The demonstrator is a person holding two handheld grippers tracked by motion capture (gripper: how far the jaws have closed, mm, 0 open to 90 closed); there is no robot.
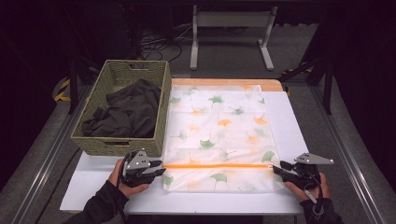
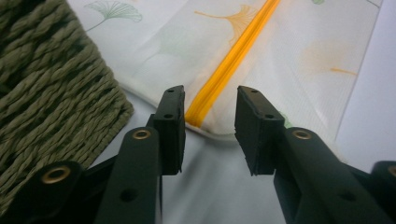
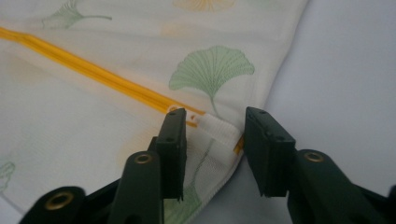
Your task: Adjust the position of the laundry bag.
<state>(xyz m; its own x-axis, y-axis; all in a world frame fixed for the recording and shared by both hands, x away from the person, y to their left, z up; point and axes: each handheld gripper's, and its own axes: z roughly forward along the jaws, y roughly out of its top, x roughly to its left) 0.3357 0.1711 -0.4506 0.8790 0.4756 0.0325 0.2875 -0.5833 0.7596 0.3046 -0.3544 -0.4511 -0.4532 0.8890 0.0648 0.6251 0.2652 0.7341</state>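
Laundry bag (image 1: 217, 135) lay flat on the table (image 1: 287, 121), and both grippers, left (image 1: 156, 171) and right (image 1: 279, 171), had jaws apart at the zipper (image 1: 217, 165) ends, so each probably needed to clamp only the fabric edge.

No readable text, label, brand or number appears on anything here (the laundry bag (image 1: 219, 135) carries just a printed leaf pattern, no lettering).

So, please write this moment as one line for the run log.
left gripper: open, at zipper end | right gripper: open, at zipper pull | laundry bag: flat | basket: dark clothes
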